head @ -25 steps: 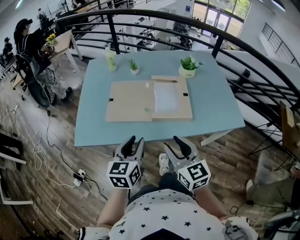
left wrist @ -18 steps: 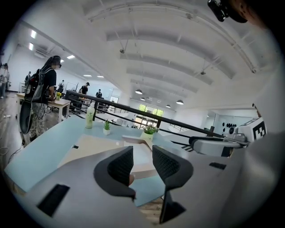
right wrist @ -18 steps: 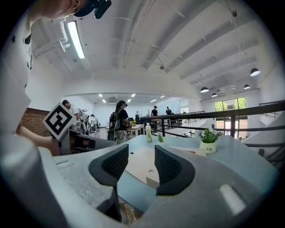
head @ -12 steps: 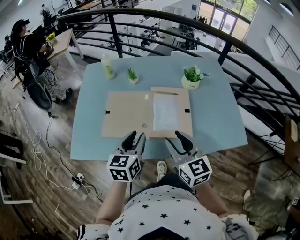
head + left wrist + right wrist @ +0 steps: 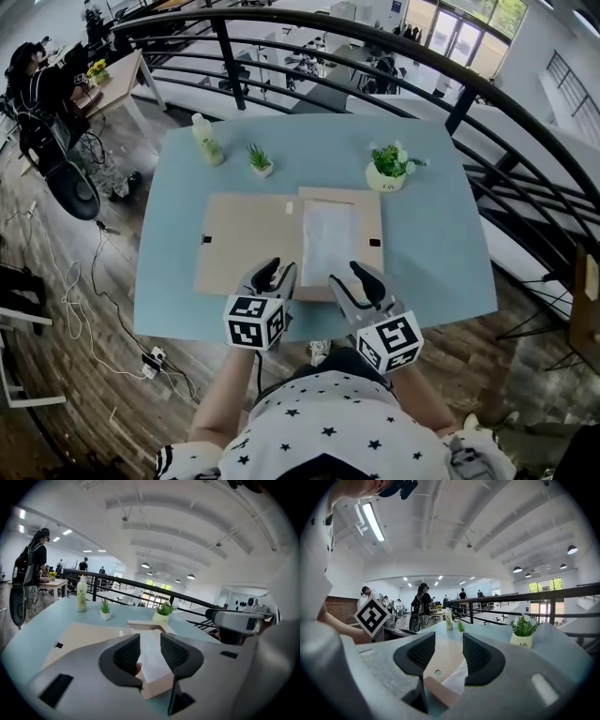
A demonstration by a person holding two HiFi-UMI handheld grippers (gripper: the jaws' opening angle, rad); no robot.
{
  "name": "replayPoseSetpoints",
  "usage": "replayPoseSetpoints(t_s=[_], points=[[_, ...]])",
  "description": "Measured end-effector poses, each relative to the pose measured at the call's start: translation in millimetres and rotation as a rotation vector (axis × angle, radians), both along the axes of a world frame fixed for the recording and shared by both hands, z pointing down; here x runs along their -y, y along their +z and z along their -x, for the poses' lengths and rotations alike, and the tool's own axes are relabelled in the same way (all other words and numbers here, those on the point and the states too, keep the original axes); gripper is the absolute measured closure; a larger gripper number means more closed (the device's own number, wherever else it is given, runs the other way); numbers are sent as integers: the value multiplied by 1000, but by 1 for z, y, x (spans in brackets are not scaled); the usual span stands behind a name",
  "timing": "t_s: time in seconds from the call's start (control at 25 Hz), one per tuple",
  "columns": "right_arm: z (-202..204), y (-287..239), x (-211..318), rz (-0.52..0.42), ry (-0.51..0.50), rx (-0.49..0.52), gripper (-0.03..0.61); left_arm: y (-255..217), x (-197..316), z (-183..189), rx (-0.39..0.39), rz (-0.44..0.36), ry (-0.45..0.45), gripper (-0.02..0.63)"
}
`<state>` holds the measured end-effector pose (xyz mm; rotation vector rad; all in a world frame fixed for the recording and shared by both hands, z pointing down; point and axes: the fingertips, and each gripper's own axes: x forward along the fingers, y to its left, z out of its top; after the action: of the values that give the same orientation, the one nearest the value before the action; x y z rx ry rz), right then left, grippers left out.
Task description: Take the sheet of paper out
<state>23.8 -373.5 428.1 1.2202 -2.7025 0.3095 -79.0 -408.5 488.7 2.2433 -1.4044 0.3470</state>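
Left gripper (image 5: 273,275) and right gripper (image 5: 355,277), jaws apart and empty, have advanced from off the table (image 5: 431,234) to the folder's (image 5: 246,242) near edge, beside the paper (image 5: 328,230).

Folder (image 5: 246,255) lies mid-frame on the table (image 5: 431,244), sheet of paper (image 5: 328,242) on its right half; above it, bottle (image 5: 205,139) left, small plant (image 5: 259,159), potted plant (image 5: 388,166) right, seemingly apart.

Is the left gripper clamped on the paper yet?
No, the left gripper has its jaws apart, and the sheet of paper lies flat in the folder.

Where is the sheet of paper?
In the head view, the sheet of paper lies in the open folder's right half, just beyond the right hand-held gripper.
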Motion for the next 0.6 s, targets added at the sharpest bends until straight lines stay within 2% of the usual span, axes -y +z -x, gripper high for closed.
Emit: replayPoseSetpoints(t_s=[0.6], points=[[-10, 33, 67, 65, -43, -5, 411, 84, 75, -28, 134, 236, 124, 483]])
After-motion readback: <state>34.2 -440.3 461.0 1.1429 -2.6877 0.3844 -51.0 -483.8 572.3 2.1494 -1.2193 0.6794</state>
